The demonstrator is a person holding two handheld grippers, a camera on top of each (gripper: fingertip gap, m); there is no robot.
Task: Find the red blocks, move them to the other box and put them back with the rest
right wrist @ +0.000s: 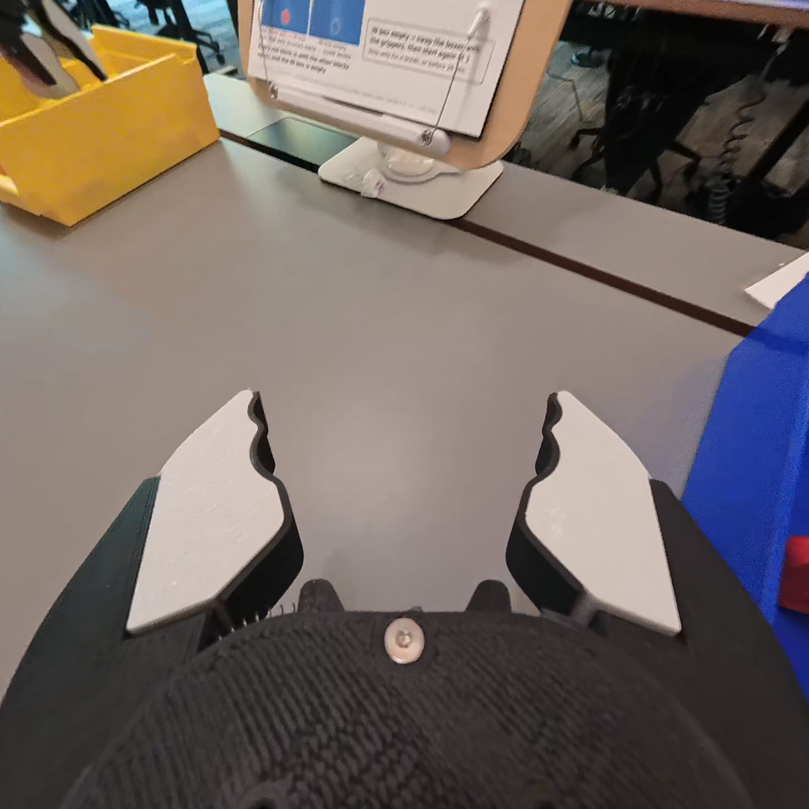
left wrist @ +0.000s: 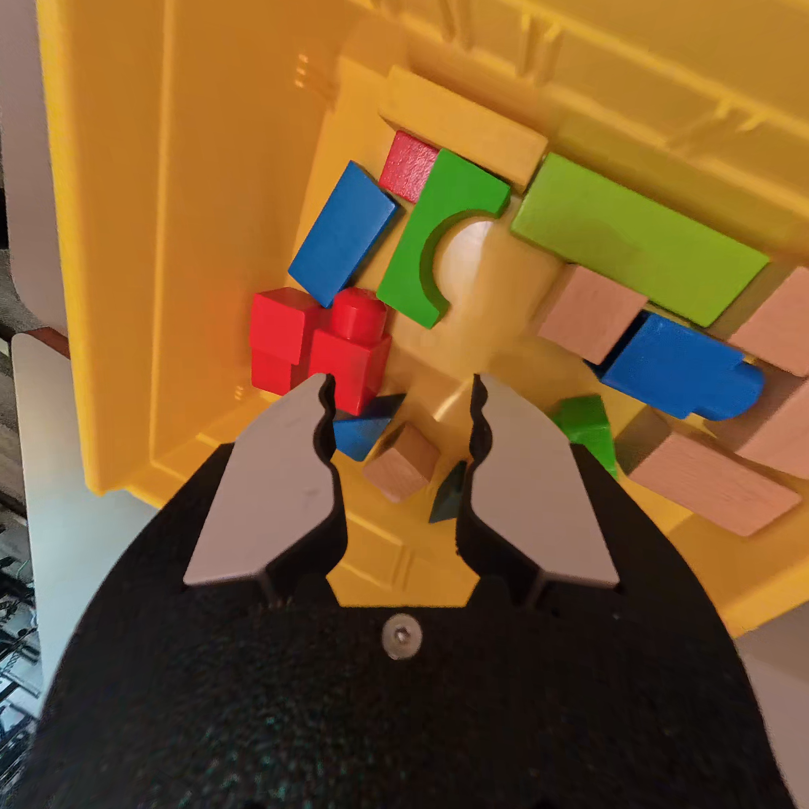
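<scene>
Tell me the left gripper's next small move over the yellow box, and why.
Probably shift the left gripper slightly left and lower it around the studded red block. Its jaws stand open with nothing in them, and the left fingertip overlaps that block's near edge, so closing now would likely miss it.

Both views are brightly and evenly lit. A white glare spot shines on the floor of the yellow bin (left wrist: 470, 245), whose blocks smear with motion blur. The grey table (right wrist: 394, 306) shows only soft shadows. Wide-angle distortion bends the edges, and the document stand (right wrist: 385, 65) looks soft.
</scene>
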